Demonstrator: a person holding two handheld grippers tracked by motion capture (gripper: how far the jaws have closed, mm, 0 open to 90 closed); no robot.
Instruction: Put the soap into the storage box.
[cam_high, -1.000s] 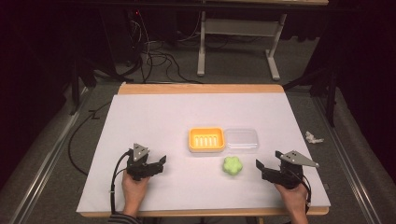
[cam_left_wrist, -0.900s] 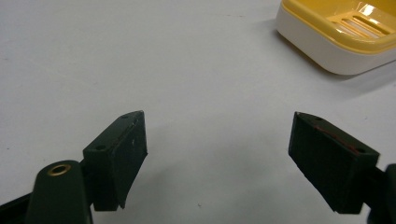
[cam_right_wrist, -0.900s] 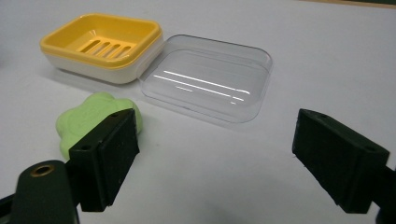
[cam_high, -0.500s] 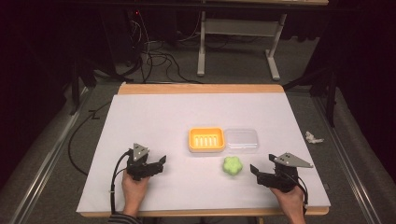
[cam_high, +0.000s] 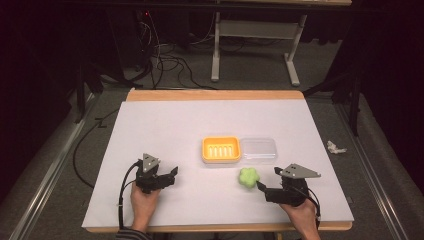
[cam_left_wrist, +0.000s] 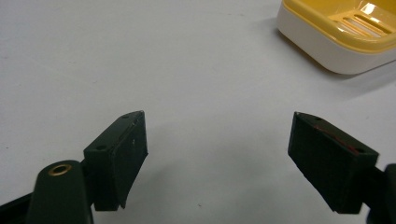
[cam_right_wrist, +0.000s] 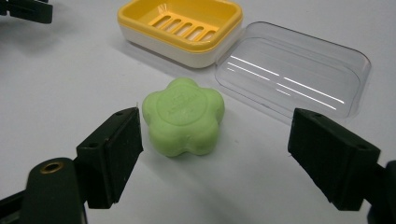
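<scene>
— Two grippers sit low on the desk (cam_high: 165, 120), near its front edge. How much room is around them?

— Plenty. The left gripper (cam_high: 170, 176) rests over bare white surface, well apart from everything; its jaws stand wide with nothing between them. Ahead of it and off to one side, the left gripper view catches a corner of the dish (cam_left_wrist: 341, 32).

— And the right gripper (cam_right_wrist: 210, 154)?

— Wide open too, holding nothing. The soap (cam_right_wrist: 183, 122) lies just ahead of its jaws, closer to the left jaw than the right, and not touching either as far as I can tell.

— Where is the soap on the desk?

— In the high view the soap (cam_high: 247, 177) is right of centre, in the front half, just in front of the dish (cam_high: 221, 149) and the lid (cam_high: 258, 149), apart from both. The right gripper (cam_high: 261, 186) points at it from the right.

— What does it look like?

— Pale green, flower-shaped with rounded lobes, flat on top with a faint round stamp I cannot read. It lies flat.

— And the dish and lid?

— Yellow slotted tray in a white base; the clear lid (cam_right_wrist: 292, 70) lies touching its right side. The far half of the desk is open, and the side edges are well away from both hands.
</scene>
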